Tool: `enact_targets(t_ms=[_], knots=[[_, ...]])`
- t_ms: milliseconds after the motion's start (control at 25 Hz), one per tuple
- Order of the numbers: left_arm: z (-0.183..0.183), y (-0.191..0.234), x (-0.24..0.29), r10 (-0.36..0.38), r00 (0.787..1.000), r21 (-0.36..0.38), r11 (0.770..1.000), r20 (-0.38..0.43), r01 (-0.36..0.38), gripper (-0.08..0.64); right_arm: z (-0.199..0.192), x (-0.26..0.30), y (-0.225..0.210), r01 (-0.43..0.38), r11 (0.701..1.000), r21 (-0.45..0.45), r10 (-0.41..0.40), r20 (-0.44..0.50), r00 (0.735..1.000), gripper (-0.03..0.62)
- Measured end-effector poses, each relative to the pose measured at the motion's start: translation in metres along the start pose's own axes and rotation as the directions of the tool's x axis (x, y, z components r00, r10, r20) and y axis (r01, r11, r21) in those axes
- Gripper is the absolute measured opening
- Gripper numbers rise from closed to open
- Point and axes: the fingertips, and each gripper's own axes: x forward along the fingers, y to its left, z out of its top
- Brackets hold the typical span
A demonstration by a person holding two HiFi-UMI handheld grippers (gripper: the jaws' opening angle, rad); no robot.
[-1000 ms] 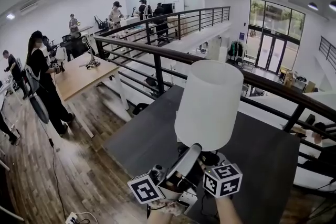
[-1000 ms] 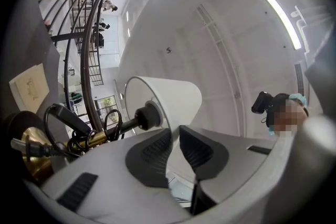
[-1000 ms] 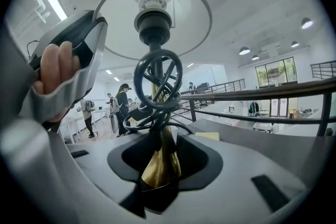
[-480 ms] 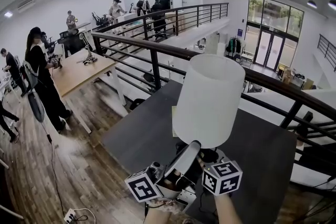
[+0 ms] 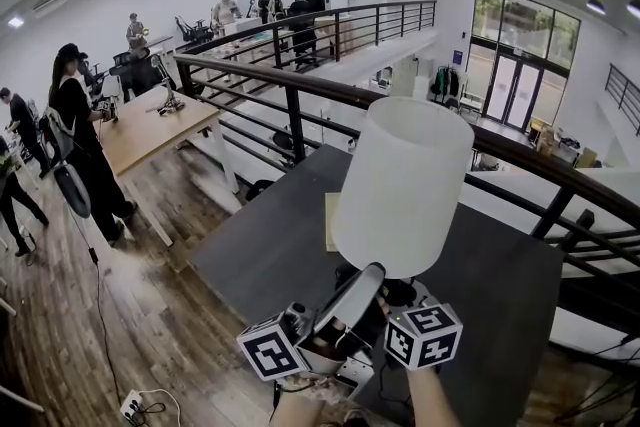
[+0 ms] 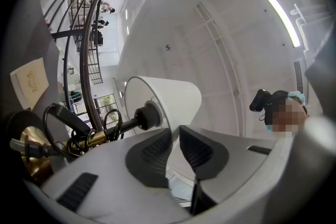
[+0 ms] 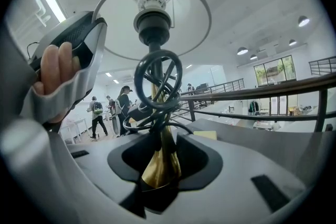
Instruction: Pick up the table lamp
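Fingers point(image 7: 203, 159) of right gripper point(image 7: 160, 162) clamp table lamp point(image 5: 401, 185) stem.

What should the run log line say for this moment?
right gripper: shut on table lamp brass stem | left gripper: jaws at shade rim, grip unclear | cord: coiled around stem

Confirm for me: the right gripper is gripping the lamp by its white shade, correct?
Not by the shade. The right gripper is shut on the brass stem, just below the coiled cord; the white shade sits well above its jaws. The right gripper view shows this.
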Motion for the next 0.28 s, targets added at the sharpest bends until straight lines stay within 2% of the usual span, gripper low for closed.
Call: enact_targets(t_ms=[280], knots=[[-0.0027, -0.0051, -0.0012, -0.010, 1.000, 0.002, 1.000, -0.006, 0.010, 0.071, -0.0040, -0.0039, 0.0019, -0.005, 1.000, -0.001, 0.005, -0.006, 1.000, 0.149]])
